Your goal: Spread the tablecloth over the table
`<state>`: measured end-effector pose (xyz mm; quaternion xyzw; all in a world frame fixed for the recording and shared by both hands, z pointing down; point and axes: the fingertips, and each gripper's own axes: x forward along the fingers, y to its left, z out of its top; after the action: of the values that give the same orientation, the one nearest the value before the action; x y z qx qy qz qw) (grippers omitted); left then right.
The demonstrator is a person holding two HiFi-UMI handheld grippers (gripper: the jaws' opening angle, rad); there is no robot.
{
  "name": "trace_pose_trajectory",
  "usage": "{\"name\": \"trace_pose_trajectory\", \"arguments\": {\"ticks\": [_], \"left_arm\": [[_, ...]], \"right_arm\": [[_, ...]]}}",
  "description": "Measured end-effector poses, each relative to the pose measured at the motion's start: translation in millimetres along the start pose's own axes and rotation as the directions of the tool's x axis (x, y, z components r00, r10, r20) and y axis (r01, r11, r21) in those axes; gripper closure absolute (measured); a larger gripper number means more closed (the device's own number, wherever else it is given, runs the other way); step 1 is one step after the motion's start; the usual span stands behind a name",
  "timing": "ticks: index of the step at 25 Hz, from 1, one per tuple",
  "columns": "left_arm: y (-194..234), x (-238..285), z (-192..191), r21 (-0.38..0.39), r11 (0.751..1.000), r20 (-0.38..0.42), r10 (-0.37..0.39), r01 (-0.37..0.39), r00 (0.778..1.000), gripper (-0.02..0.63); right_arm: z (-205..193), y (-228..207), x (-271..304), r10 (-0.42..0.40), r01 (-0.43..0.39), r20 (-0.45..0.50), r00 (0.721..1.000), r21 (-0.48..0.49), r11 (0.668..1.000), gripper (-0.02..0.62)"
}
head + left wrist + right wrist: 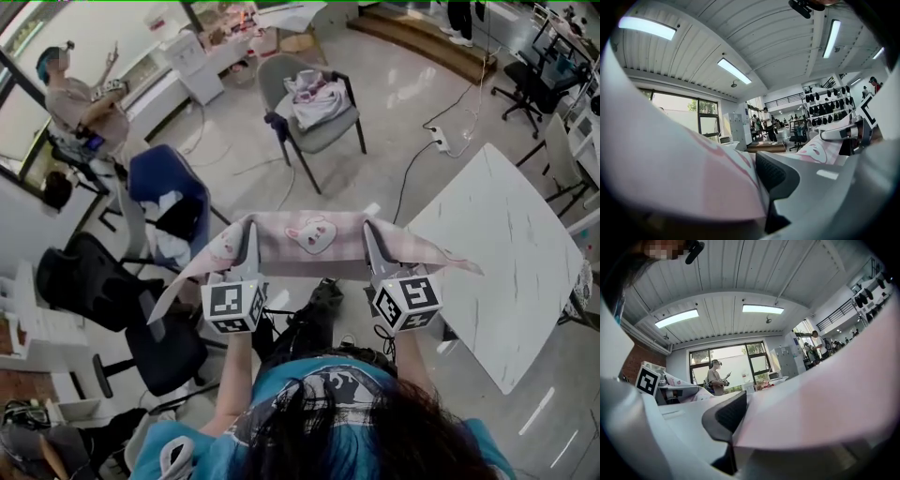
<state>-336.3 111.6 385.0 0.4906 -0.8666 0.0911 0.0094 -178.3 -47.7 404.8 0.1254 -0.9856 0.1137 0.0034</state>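
Cloth: pale pink checked fabric tablecloth [314, 246] with a rabbit print, held up and stretched in the air between both grippers.
Left gripper [246, 239]: fingers [776, 174] clenched on the cloth's upper left edge, with fabric draping over the outer side.
Right gripper [373, 242]: fingers [725, 417] clamped on the upper right edge; the far finger seems buried under fabric.
Worktop: the white marble-patterned rectangular worktop [506, 244] lies to the right, and the cloth's right corner overlaps its near edge in the head view.
Beyond: grey chair [319, 131] heaped with clothes.
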Motion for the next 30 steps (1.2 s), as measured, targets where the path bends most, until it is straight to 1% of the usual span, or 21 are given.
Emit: {"name": "trace_pose_trajectory", "arguments": {"ticks": [3, 8, 13, 16, 19, 21, 25, 29, 30], "left_arm": [[-4.6, 27.2, 8.4, 0.011, 1.000, 0.017, -0.028, 0.028, 0.999, 0.538], [-17.7, 90.5, 7.6, 0.001, 0.992, 0.031, -0.126, 0.126, 0.992, 0.538], [-22.9, 177.4, 4.3, -0.044, 0.972, 0.029, -0.231, 0.232, 0.972, 0.538], [-21.5, 233.5, 8.1, -0.071, 0.950, 0.036, -0.301, 0.303, 0.953, 0.538], [-23.5, 290.1, 20.0, -0.065, 0.923, 0.059, -0.375, 0.378, 0.925, 0.538], [-30.0, 327.2, 34.2, -0.050, 0.900, 0.084, -0.428, 0.433, 0.900, 0.538], [-48.9, 388.6, 65.4, -0.019, 0.840, 0.135, -0.536, 0.543, 0.833, 0.537], [-72.5, 435.7, 92.1, -0.016, 0.776, 0.196, -0.616, 0.631, 0.763, 0.537], [-77.5, 443.9, 99.1, -0.015, 0.764, 0.211, -0.628, 0.645, 0.749, 0.536]], "right_arm": [[6.8, -17.7, 8.5, -0.025, 0.025, 0.015, 1.000, 0.011, 1.000, 0.546], [10.5, -58.5, 25.8, -0.110, 0.110, 0.027, 0.994, 0.021, 0.994, 0.546], [20.8, -106.5, 65.7, -0.207, 0.206, 0.031, 0.978, 0.008, 0.978, 0.546], [30.2, -132.0, 93.8, -0.261, 0.260, 0.032, 0.965, 0.018, 0.965, 0.546], [42.6, -159.1, 120.5, -0.320, 0.318, 0.044, 0.947, 0.034, 0.947, 0.545], [54.7, -181.3, 135.8, -0.362, 0.360, 0.057, 0.930, 0.046, 0.932, 0.545], [81.7, -220.0, 153.6, -0.439, 0.433, 0.092, 0.894, 0.078, 0.898, 0.545], [110.4, -248.7, 158.4, -0.510, 0.506, 0.141, 0.849, 0.061, 0.860, 0.545], [118.2, -254.3, 158.6, -0.521, 0.520, 0.153, 0.840, 0.055, 0.853, 0.545]]}}
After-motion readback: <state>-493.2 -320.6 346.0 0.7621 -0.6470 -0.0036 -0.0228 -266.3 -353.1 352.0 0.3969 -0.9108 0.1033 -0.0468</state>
